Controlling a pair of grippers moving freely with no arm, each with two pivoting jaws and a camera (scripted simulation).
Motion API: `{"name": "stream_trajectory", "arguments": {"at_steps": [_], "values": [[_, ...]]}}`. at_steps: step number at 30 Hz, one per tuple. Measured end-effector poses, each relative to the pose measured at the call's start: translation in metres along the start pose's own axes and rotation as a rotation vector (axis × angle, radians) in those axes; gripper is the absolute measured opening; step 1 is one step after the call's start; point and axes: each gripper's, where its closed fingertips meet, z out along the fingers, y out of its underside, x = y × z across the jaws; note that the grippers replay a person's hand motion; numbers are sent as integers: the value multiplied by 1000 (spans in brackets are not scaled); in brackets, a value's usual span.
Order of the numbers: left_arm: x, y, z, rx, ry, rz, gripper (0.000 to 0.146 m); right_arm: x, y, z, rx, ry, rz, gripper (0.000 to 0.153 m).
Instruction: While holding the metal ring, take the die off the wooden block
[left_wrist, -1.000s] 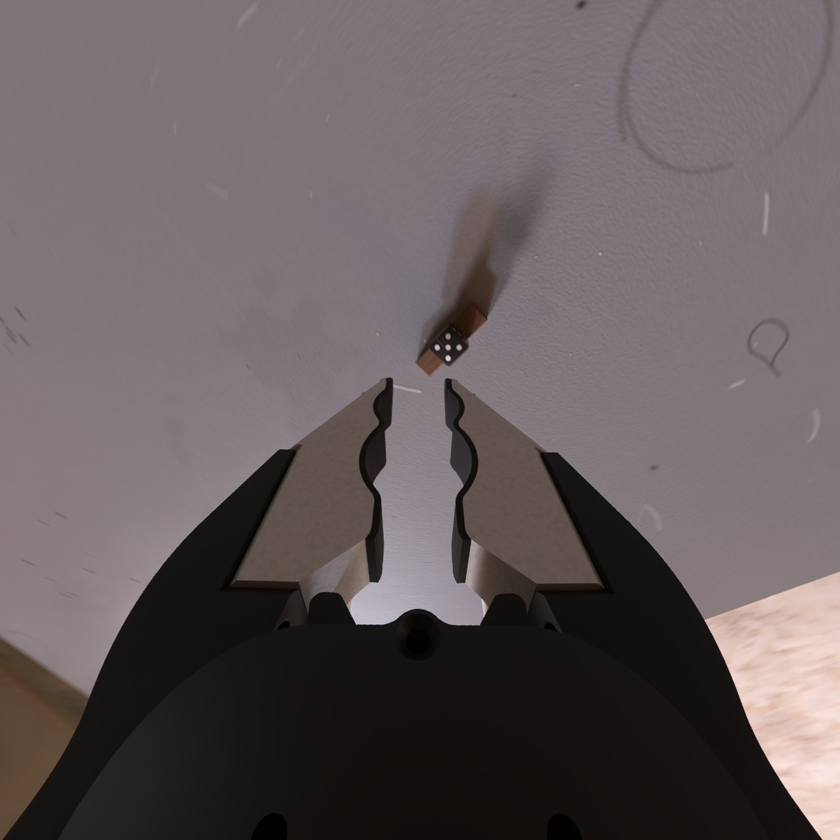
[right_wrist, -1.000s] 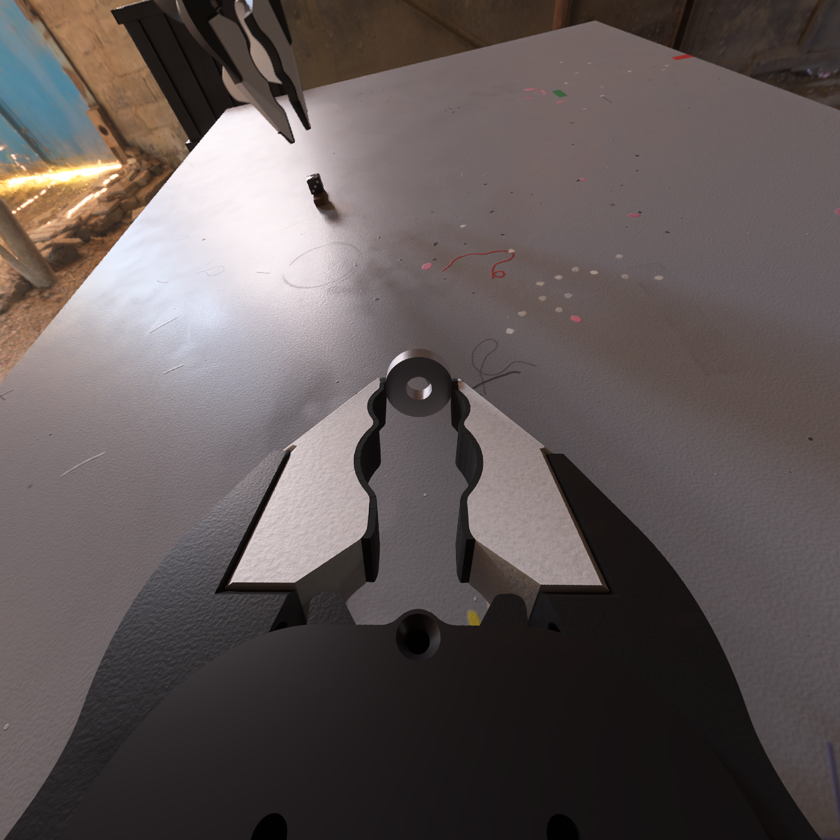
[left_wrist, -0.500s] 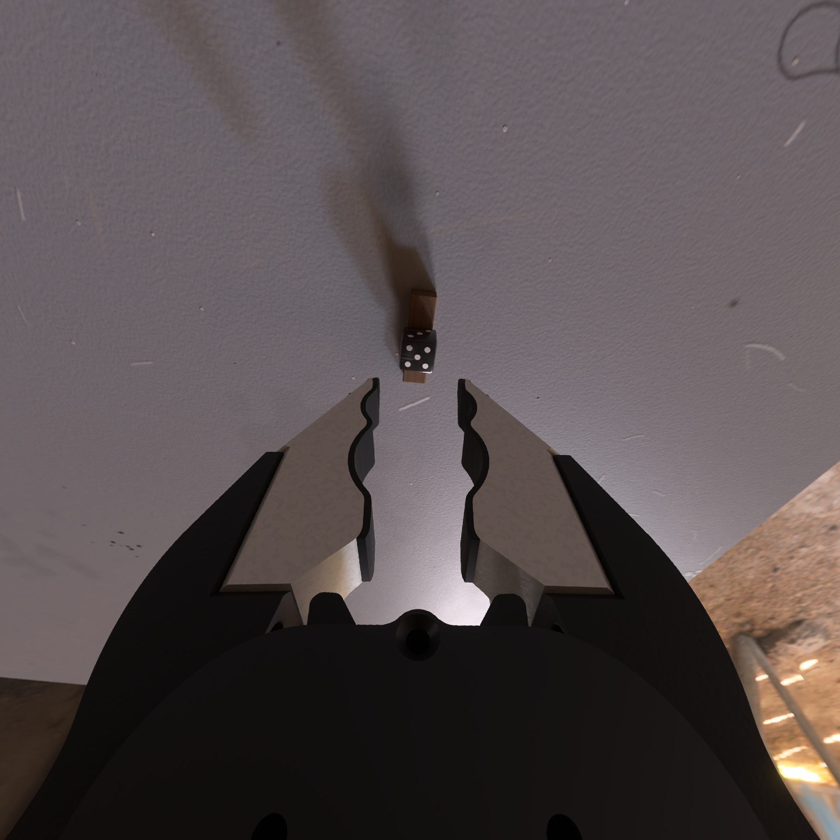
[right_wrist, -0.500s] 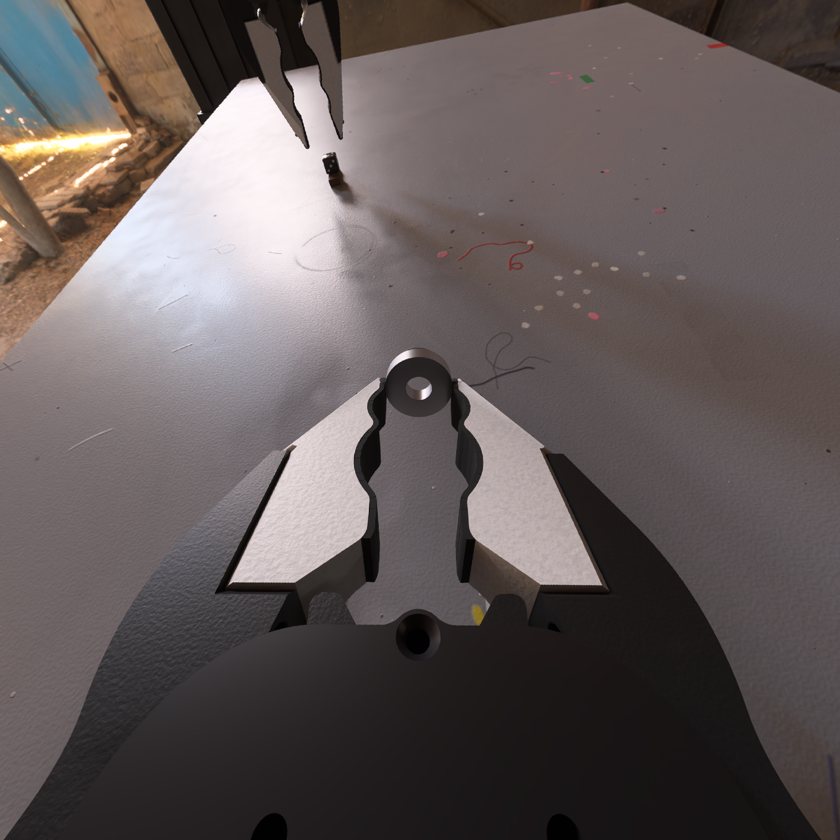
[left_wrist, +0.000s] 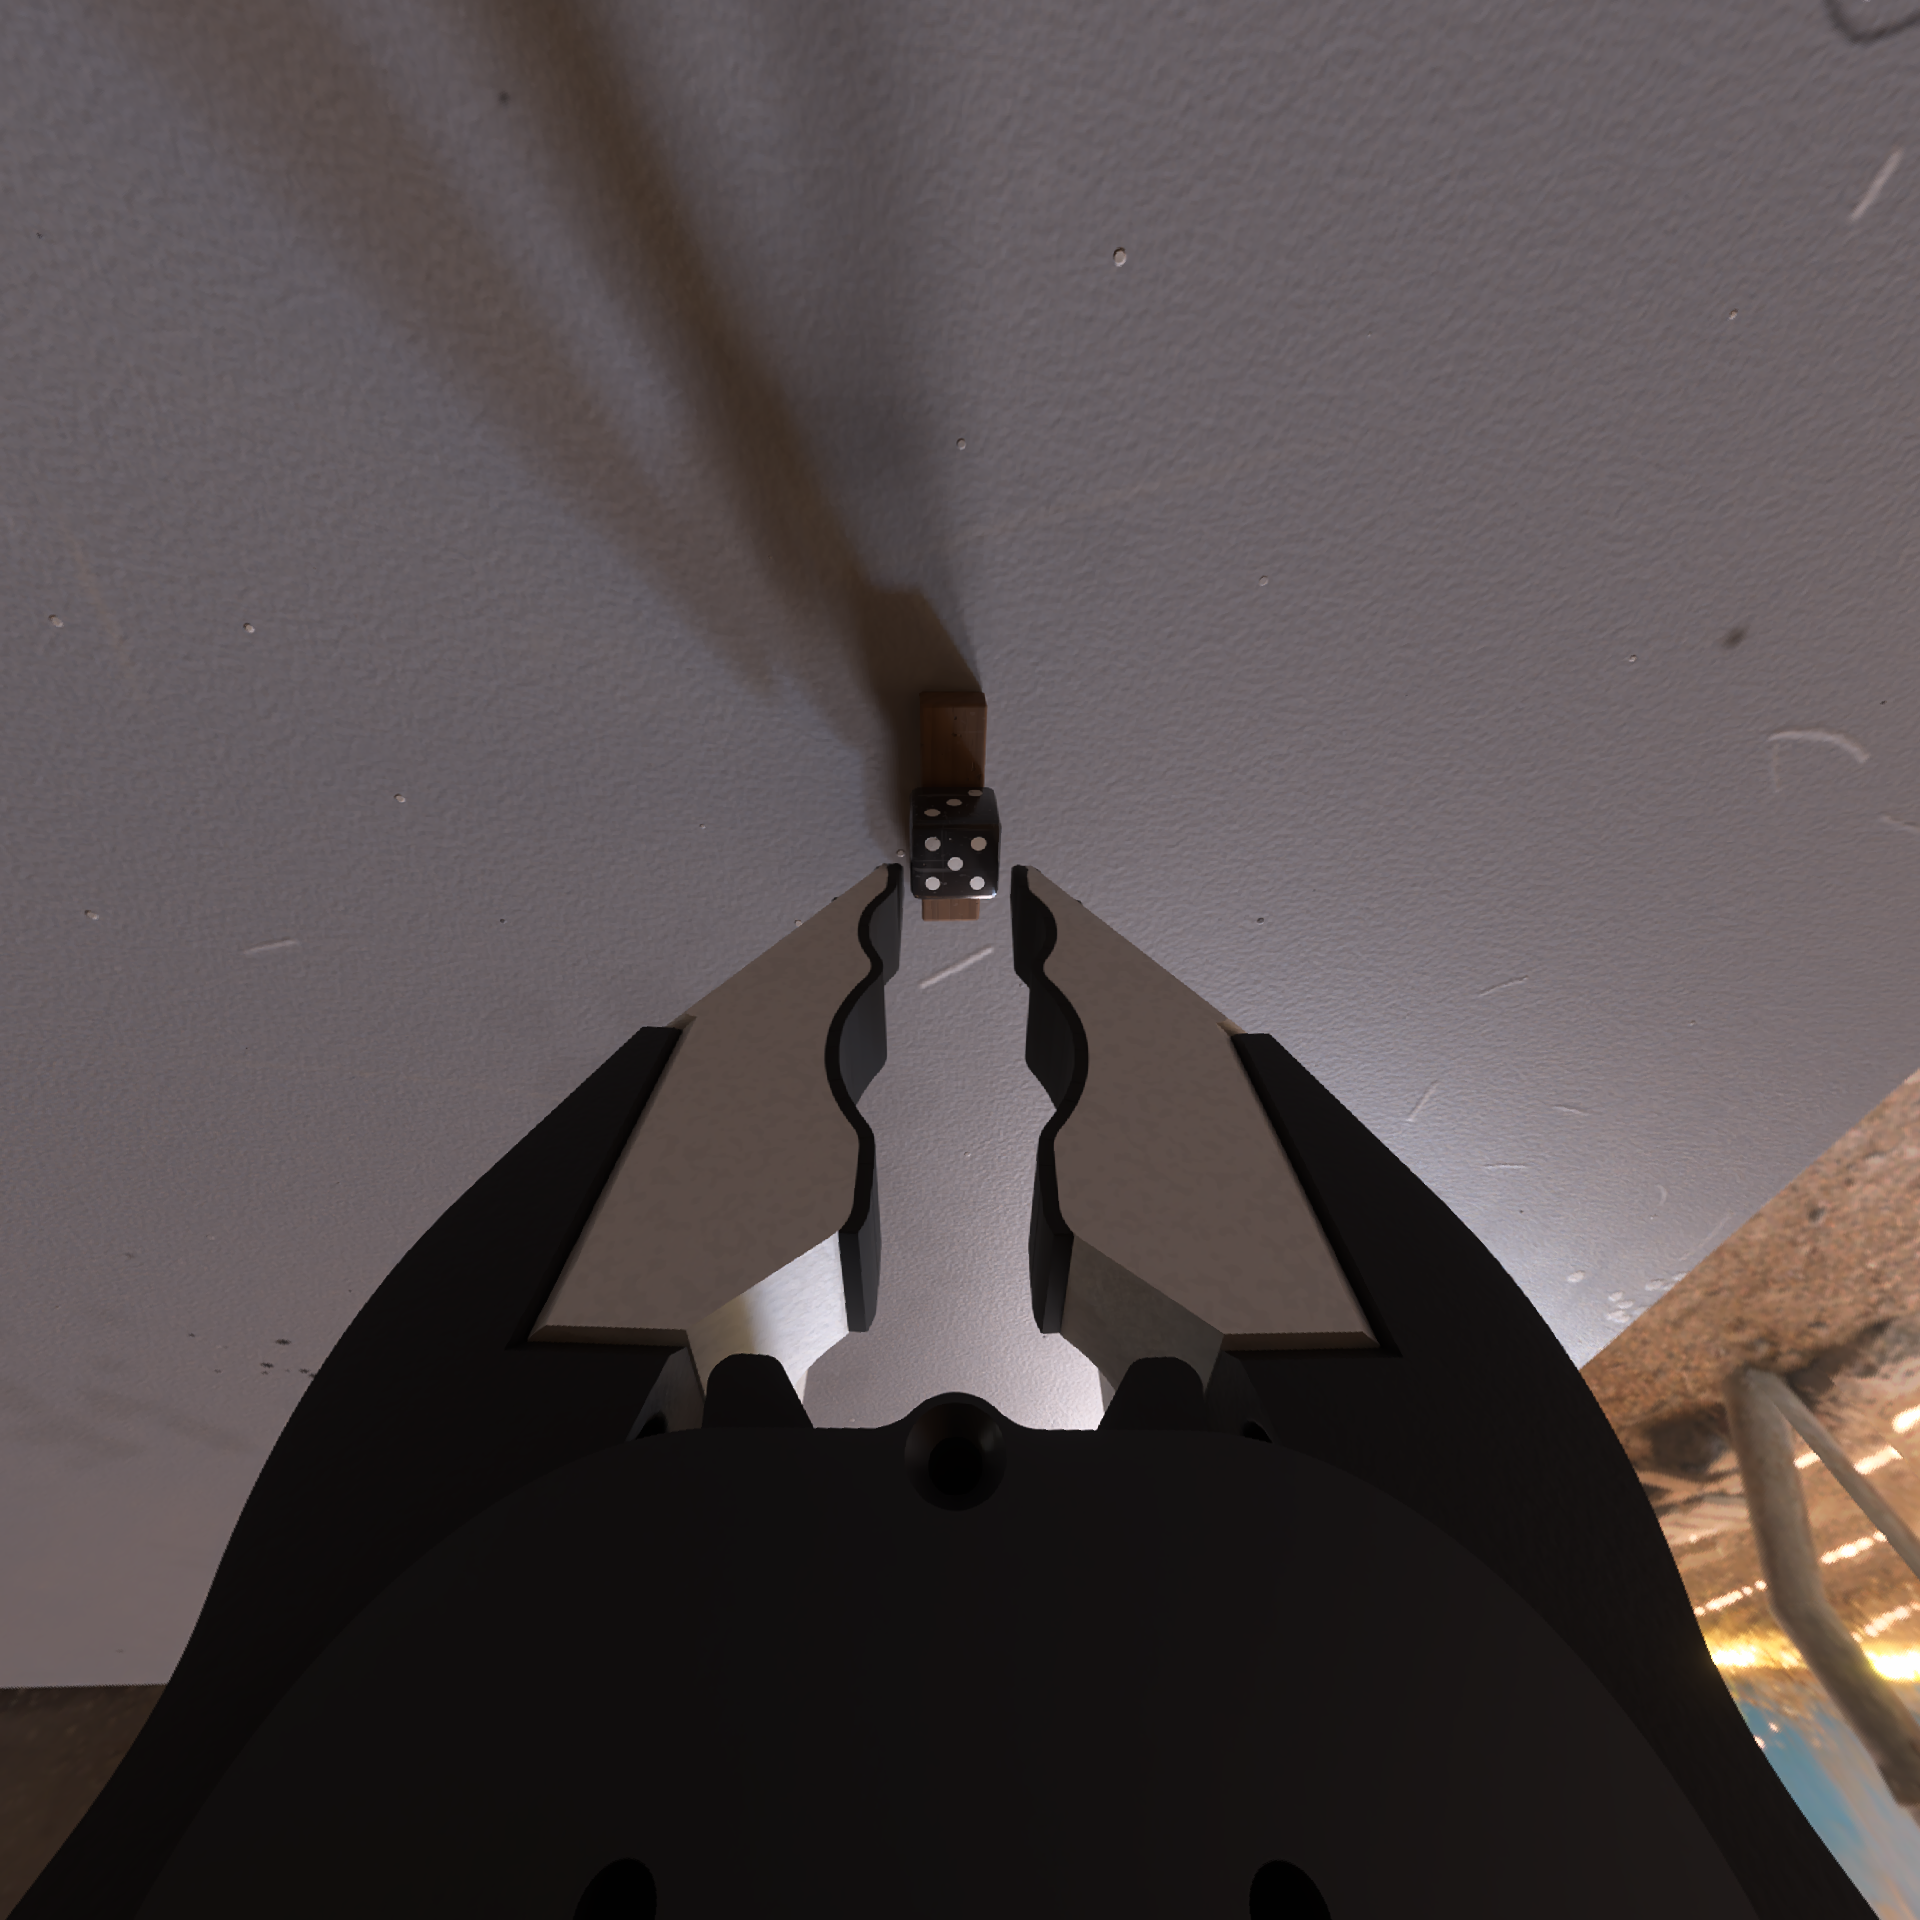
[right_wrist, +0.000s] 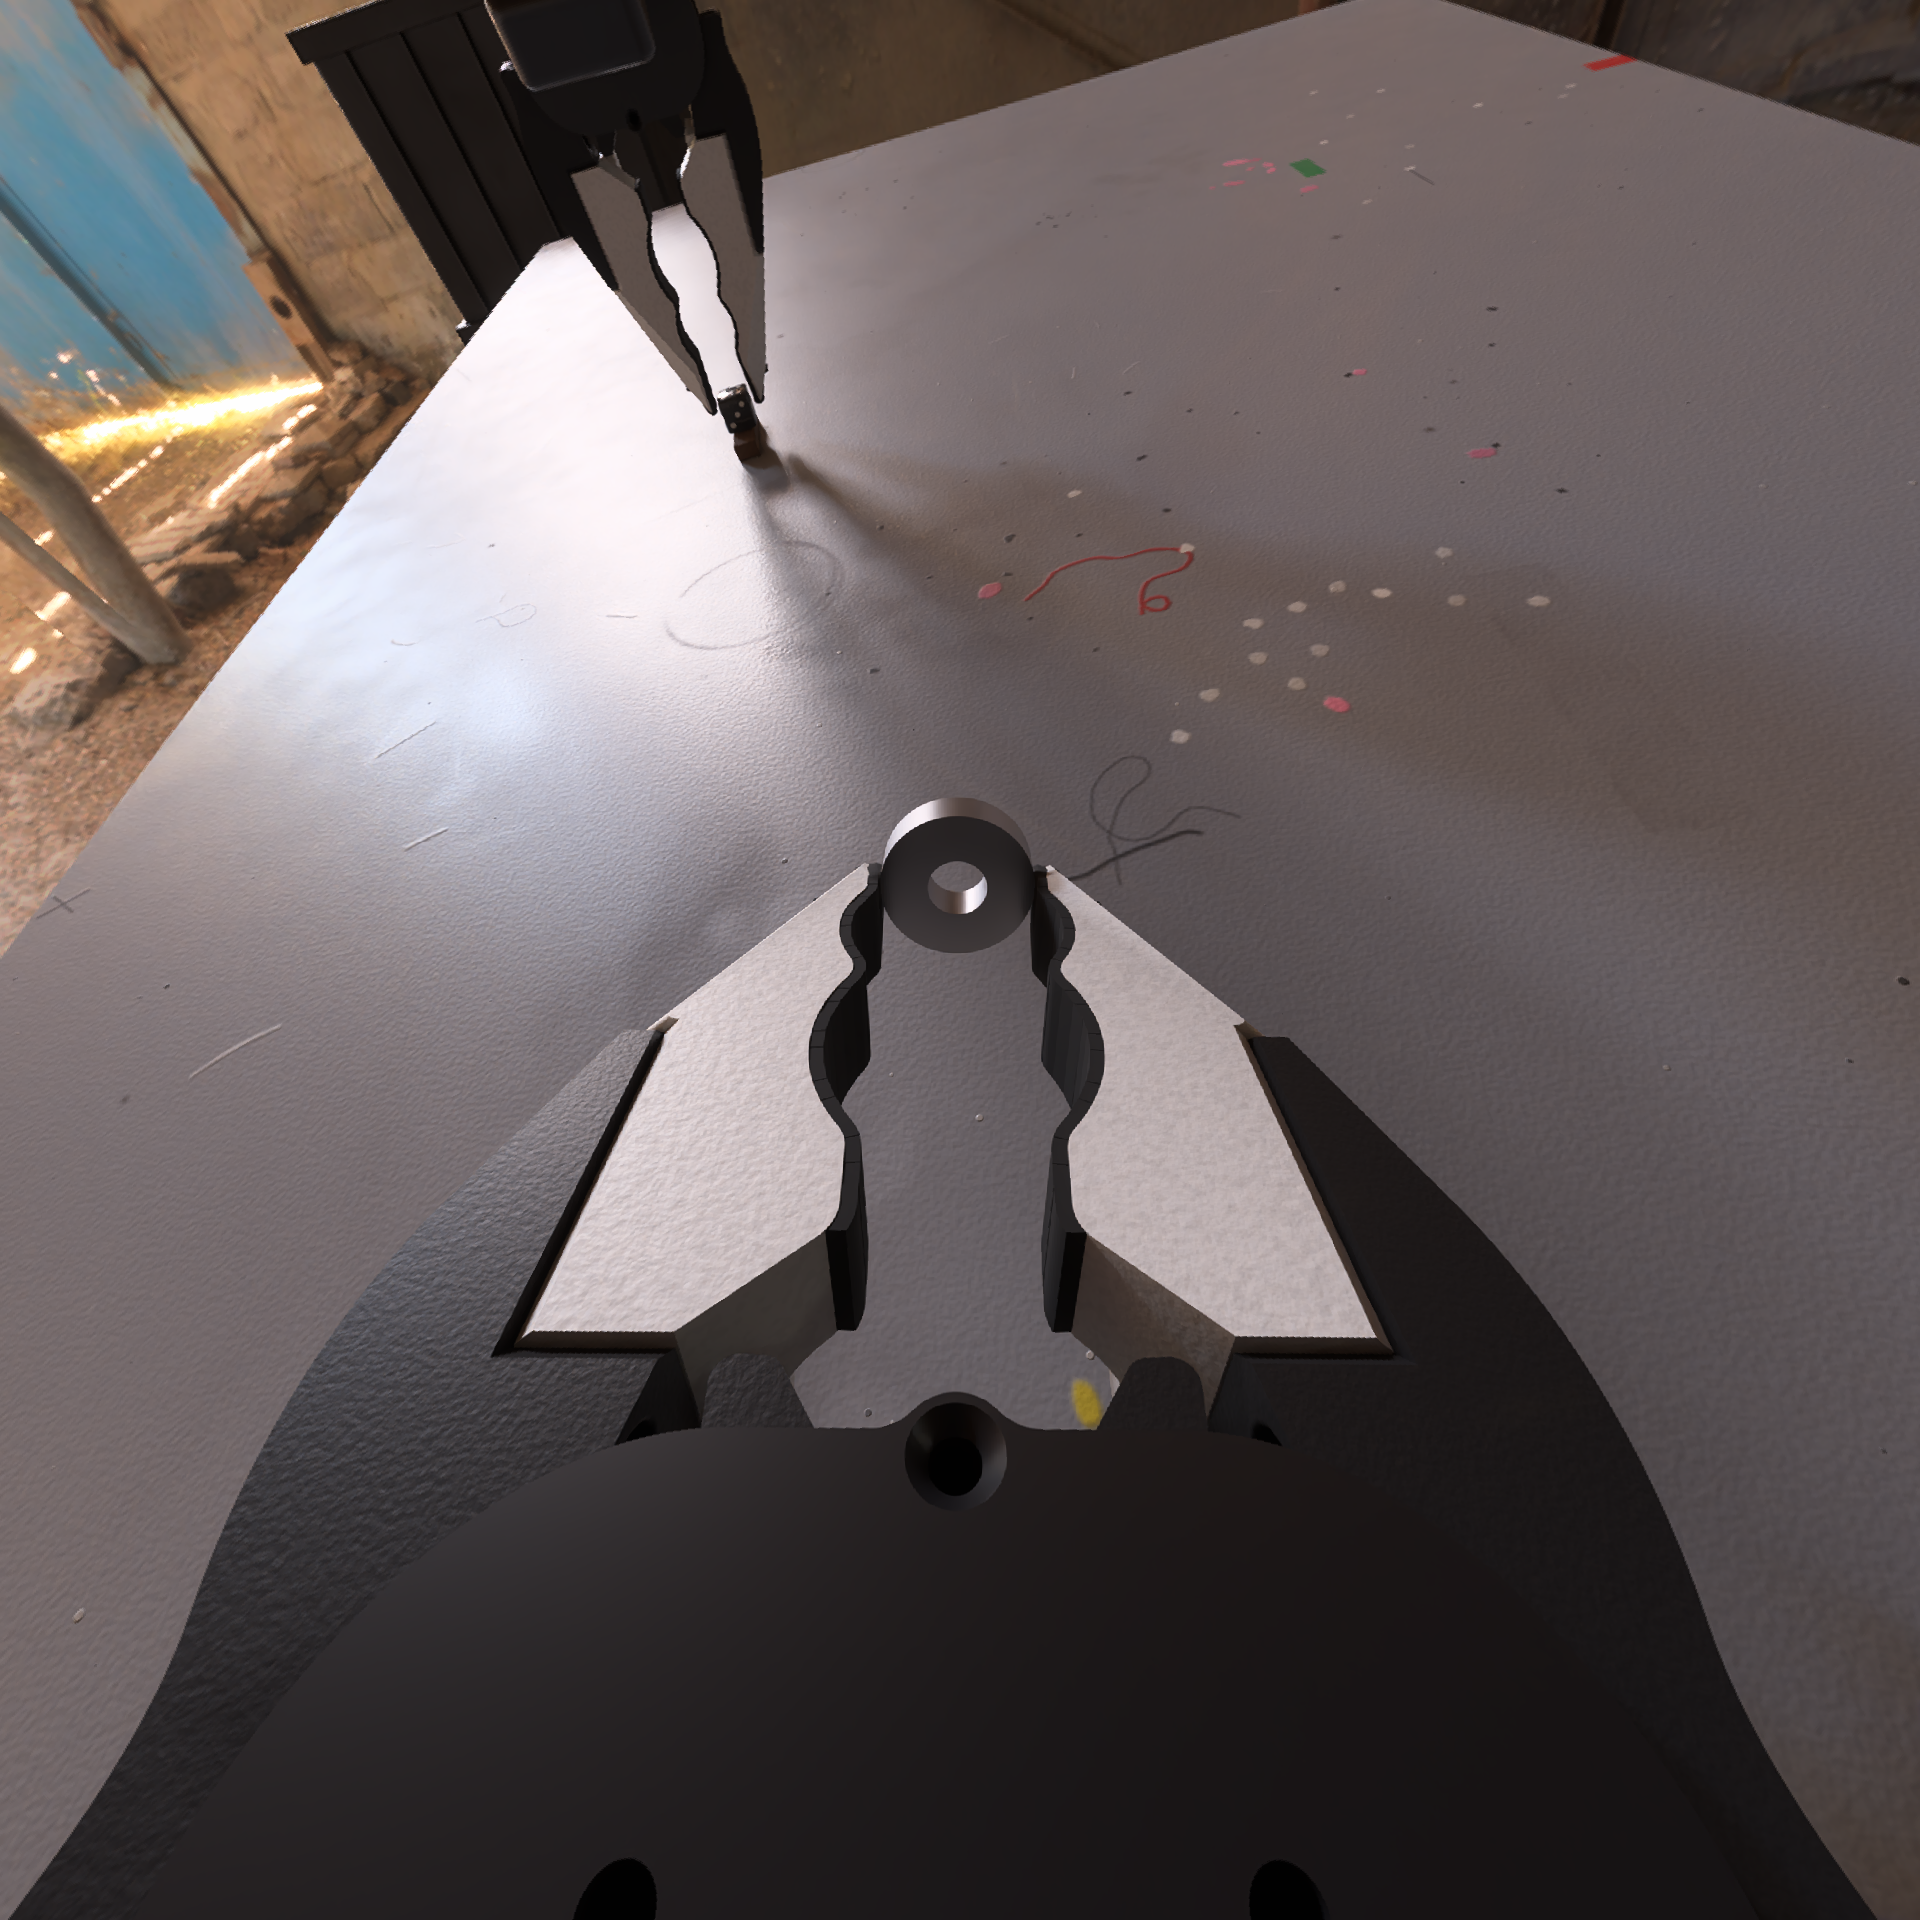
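Note:
A black die with white pips (left_wrist: 954, 856) sits on a small wooden block (left_wrist: 952, 734) on the grey table. My left gripper (left_wrist: 953, 879) is open, its fingertips just on either side of the die's near face and not closed on it. In the right wrist view the die (right_wrist: 732, 406) and block (right_wrist: 750, 447) are far off at the upper left, with the left gripper (right_wrist: 734, 393) coming down over them. My right gripper (right_wrist: 954, 881) is shut on the metal ring (right_wrist: 954, 875), held at its fingertips above the table.
The grey table (right_wrist: 1351, 935) carries pen scribbles and paint specks. Its left edge (right_wrist: 260, 623) drops to a rubble floor with a metal pole (right_wrist: 94, 540). A dark slatted panel (right_wrist: 436, 208) stands beyond the far edge.
My left gripper has come down closer to the die, so its tips now flank it, and the jaws have narrowed a little. The right gripper still holds the ring and has shifted only slightly.

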Motion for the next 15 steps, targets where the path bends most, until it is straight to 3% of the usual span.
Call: {"name": "stream_trajectory", "arguments": {"at_steps": [5, 8, 11, 15], "values": [[2, 7, -3, -13, -11, -77, 16, 0, -1, -1, 5, 5, -2, 28], [-2, 8, -22, 89, -95, -144, 16, 0, -2, -2, 15, 8, -6, 28], [-8, 5, -64, 230, -236, -204, 16, 0, -3, -3, 26, 7, -6, 28], [-18, -33, -156, 533, -494, -199, 16, 0, -4, -3, 34, 6, -5, 28]]}}
